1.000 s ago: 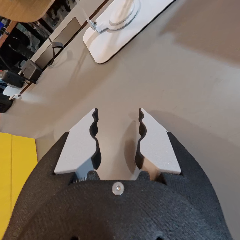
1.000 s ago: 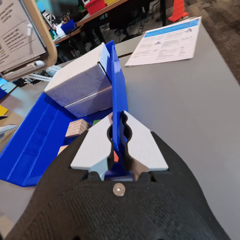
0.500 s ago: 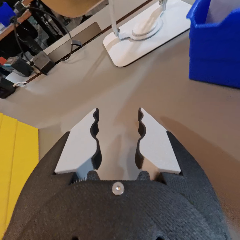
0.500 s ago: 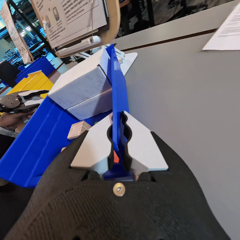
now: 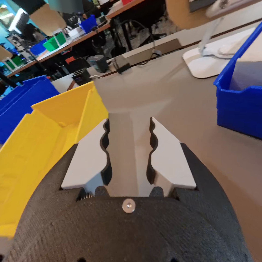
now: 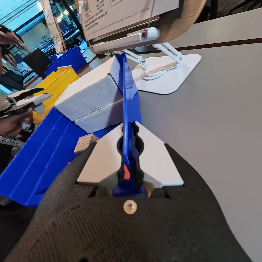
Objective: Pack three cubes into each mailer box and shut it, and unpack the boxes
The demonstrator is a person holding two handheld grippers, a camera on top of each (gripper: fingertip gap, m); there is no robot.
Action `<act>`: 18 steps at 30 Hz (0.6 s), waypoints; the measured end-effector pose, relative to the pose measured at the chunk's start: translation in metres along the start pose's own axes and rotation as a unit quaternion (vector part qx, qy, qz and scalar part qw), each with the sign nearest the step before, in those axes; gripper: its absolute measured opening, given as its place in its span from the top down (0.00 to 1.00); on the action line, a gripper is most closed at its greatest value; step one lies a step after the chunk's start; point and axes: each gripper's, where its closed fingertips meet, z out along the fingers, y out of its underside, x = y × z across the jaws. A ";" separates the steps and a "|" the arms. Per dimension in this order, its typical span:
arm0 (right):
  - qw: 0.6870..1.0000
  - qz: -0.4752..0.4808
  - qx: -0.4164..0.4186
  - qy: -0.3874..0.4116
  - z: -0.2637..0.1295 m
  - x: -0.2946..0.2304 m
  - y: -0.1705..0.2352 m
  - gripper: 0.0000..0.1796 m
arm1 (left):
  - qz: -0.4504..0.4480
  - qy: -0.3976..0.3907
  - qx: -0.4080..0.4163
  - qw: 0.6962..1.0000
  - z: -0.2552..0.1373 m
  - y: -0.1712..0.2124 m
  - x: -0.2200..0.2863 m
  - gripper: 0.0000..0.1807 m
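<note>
Mailer boxes [image 6: 90, 104] are stacked left of the right gripper [image 6: 128, 143], clamped on the blue bin [image 6: 42, 156] wall; the left gripper [image 5: 129, 141], spread and empty, is held farther left.

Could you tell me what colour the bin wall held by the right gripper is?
Blue bin wall, clearest in the right wrist view.

text: printed sheet [image 6: 127, 15] on stand — blurred, unreadable | hanging banner [image 6: 53, 28] — print too small

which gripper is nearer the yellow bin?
Left. The left gripper hovers open right beside the yellow bin; the right gripper is clamped on the blue bin wall, farther off.
</note>
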 end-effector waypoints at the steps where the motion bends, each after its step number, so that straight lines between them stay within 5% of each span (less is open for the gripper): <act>1: 1.000 -0.001 -0.002 -0.007 0.006 -0.003 -0.001 0.97 | -0.008 -0.009 -0.001 1.000 -0.006 0.002 -0.011 0.73; 5: 0.999 -0.009 -0.013 -0.032 0.032 -0.017 -0.004 0.97 | -0.040 -0.032 0.001 0.999 -0.033 0.007 -0.050 0.75; 13: 0.996 -0.022 -0.032 -0.074 0.071 -0.044 -0.004 0.97 | -0.079 -0.036 -0.060 0.994 -0.047 0.059 -0.081 0.60; 16: 0.996 -0.025 -0.037 -0.083 0.078 -0.052 -0.004 0.97 | -0.096 -0.023 -0.055 0.994 -0.043 0.070 -0.078 0.64; 18: 0.995 -0.026 -0.038 -0.085 0.080 -0.055 -0.003 0.97 | -0.092 -0.019 -0.065 0.993 -0.039 0.080 -0.076 0.75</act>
